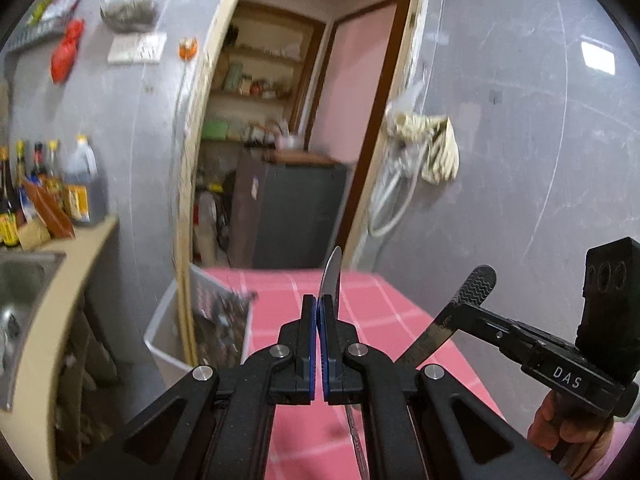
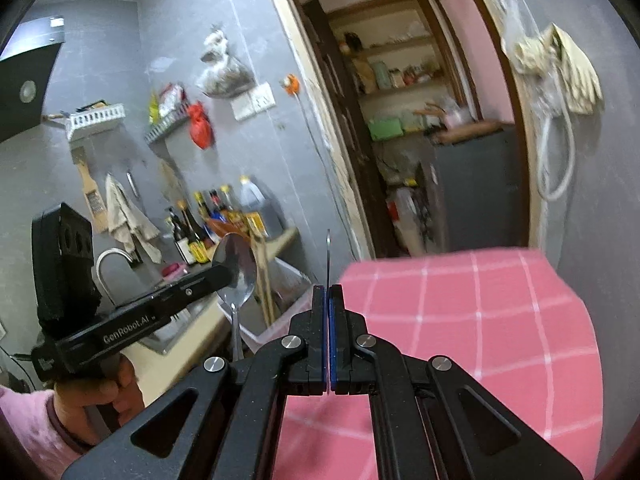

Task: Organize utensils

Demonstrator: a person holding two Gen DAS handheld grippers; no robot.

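Note:
My left gripper (image 1: 319, 308) is shut on a metal spoon (image 1: 331, 276), seen edge-on, bowl up and handle hanging below. The same spoon (image 2: 236, 268) shows face-on in the right wrist view, held by the left gripper (image 2: 228, 272). My right gripper (image 2: 328, 300) is shut on a thin metal knife (image 2: 328, 256), seen edge-on with its tip up. In the left wrist view the right gripper (image 1: 468, 292) holds that knife (image 1: 428, 340) out at the right. Both are held in the air above the pink checked table (image 2: 460, 320).
A counter with a sink (image 1: 24, 276) and several sauce bottles (image 1: 48, 184) stands at the left. A white bin (image 1: 168, 336) sits by the doorway. The doorway (image 1: 296, 140) opens on a pantry with shelves and a dark cabinet. A cloth (image 1: 432, 148) hangs on the grey wall.

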